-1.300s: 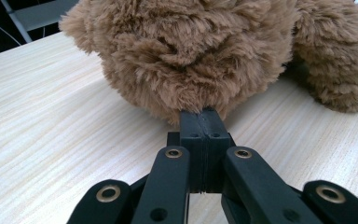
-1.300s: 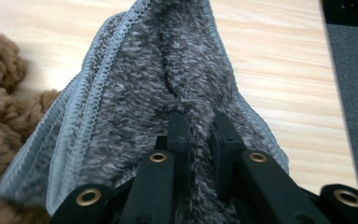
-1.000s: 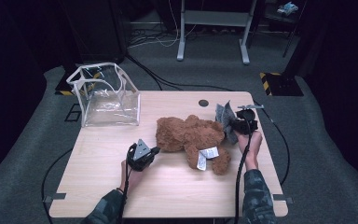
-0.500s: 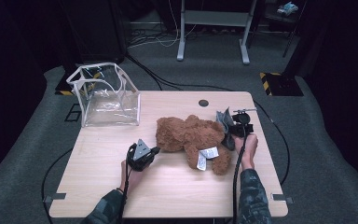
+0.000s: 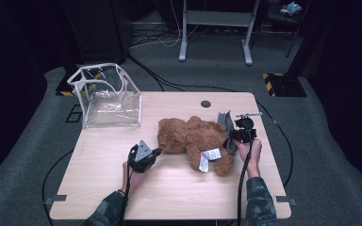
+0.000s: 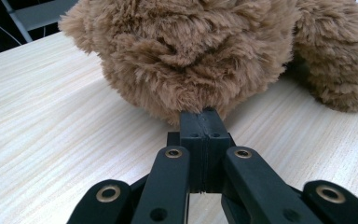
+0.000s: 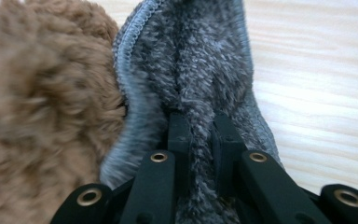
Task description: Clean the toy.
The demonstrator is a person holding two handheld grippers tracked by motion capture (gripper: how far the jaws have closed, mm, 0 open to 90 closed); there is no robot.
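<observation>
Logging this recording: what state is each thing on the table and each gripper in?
Teddy bear: lying on its side on the table.
Grey cloth: pinched, lifted beside the bear.
Clear bag: standing open, empty.
Left gripper: shut, tips at the bear's fur.
Right gripper: shut on the cloth.

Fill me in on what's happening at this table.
A person works at a wooden table with a tool in each hand. The right tool is shut on a grey fuzzy cloth, held up beside a brown teddy bear lying mid-table. The left tool is shut with nothing in it, its tips right at the bear's fur. A clear plastic bag stands open at the table's far left corner.
</observation>
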